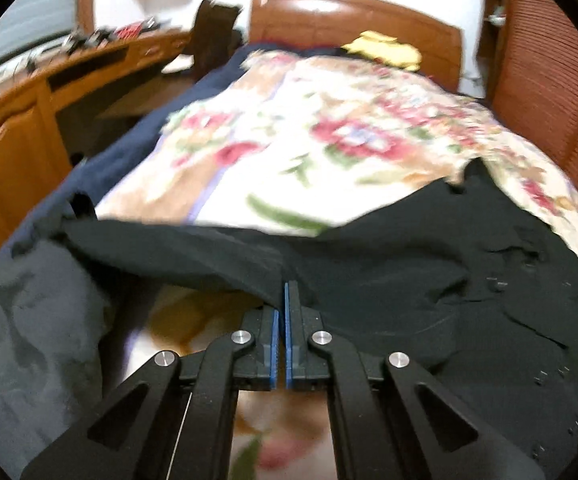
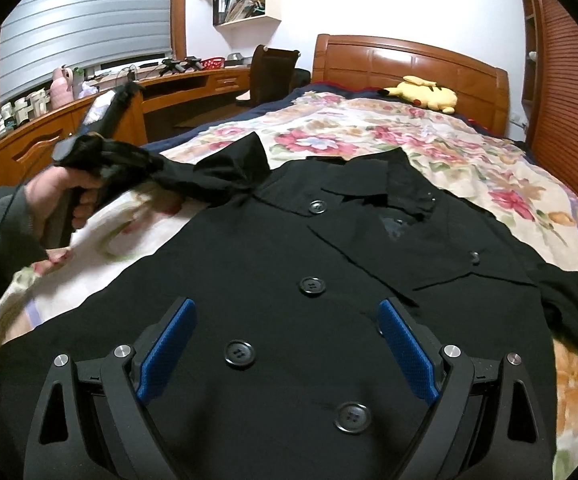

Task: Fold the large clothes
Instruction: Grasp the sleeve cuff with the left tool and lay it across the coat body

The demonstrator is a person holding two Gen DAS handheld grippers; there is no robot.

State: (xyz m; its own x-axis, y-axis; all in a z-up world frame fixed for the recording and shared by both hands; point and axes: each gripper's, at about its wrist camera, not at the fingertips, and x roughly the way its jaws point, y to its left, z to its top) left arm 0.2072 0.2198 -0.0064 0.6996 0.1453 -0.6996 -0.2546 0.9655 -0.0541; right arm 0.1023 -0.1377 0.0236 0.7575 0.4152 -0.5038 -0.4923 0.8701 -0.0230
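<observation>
Right gripper [image 2: 287, 346], bottom centre of the right wrist view: fingers spread wide, holding nothing, hovering above the black coat [image 2: 273, 264], which lies button-side up across the floral bedspread [image 2: 429, 136] in mid-frame. Left gripper [image 1: 281, 320], bottom centre of its own blurred view: blue pads pressed together on a dark fold, apparently the coat's sleeve [image 2: 213, 178], drawn taut toward the left of the frame. Risk: the narrow pinch could slip and drop the sleeve in a heap, or the pull could drag the coat body askew, since nothing pins it down. Beyond, upper right: a yellow plush toy [image 2: 423, 94] before the wooden headboard [image 2: 405, 54], clear of the fold. Upper left: desk [image 2: 101, 120] and chair [image 2: 271, 72], off the bed.
</observation>
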